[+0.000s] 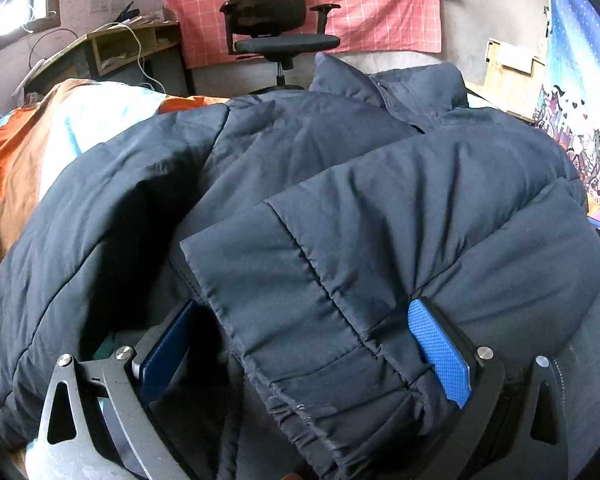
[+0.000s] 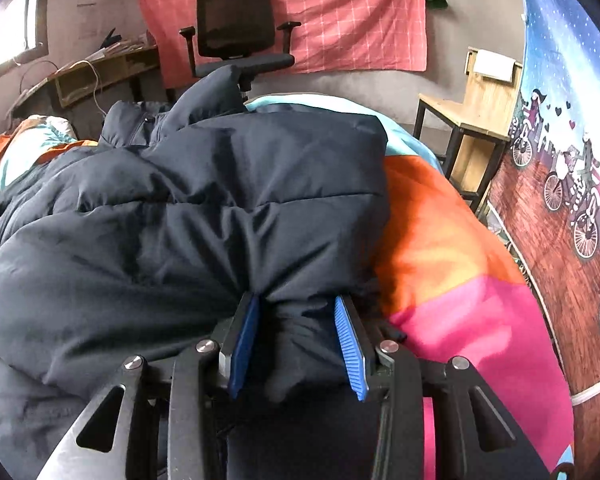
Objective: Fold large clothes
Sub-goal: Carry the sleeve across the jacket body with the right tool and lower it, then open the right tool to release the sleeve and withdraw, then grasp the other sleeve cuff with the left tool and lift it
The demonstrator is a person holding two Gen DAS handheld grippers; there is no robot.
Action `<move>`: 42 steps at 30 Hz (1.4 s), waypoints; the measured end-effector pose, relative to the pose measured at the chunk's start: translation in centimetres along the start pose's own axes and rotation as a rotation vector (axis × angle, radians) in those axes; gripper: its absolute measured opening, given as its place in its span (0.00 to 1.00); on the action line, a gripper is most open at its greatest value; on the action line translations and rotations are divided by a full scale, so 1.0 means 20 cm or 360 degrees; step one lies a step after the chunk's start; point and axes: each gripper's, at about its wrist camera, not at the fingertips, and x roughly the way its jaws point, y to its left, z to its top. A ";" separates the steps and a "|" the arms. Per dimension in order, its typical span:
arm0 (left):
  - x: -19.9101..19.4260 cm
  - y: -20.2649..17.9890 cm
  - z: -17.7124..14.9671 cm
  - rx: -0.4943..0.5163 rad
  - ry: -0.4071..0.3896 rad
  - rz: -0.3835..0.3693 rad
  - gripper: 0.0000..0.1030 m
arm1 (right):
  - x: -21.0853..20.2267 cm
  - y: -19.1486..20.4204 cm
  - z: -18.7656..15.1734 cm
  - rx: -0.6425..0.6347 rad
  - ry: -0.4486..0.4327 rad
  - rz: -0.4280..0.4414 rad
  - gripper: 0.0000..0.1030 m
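Observation:
A large dark navy puffer jacket (image 1: 284, 168) lies bunched on a bed with a colourful orange, blue and pink cover (image 1: 16, 168). My left gripper (image 1: 304, 320) is open wide, its blue pads on either side of a folded sleeve or hem panel (image 1: 300, 288) that lies between the jaws. In the right wrist view the jacket (image 2: 180, 200) fills the middle and left. My right gripper (image 2: 296, 324) is shut on a thick bunch of the jacket's near edge (image 2: 296, 312), with padded fabric squeezed between the blue pads.
A black office chair (image 1: 276, 20) stands beyond the bed before a pink checked cloth (image 1: 380, 4). A cluttered wooden desk (image 1: 112, 48) is at the back left. A wooden chair (image 2: 472, 120) and a printed bicycle hanging (image 2: 572, 160) are on the right.

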 end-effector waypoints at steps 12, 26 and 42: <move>-0.47 0.33 -0.08 -0.0445 -0.0137 0.0129 0.99 | -0.39 0.22 0.13 -0.0020 -0.0273 0.0076 0.80; -0.83 1.11 -0.62 -0.1306 -0.0072 0.0496 0.99 | -0.38 1.04 0.15 -0.0324 -0.0114 0.0536 0.82; -0.82 1.52 -0.89 -0.2044 -0.0110 0.0503 0.98 | -0.22 1.45 0.08 -0.0475 -0.0043 0.0519 0.82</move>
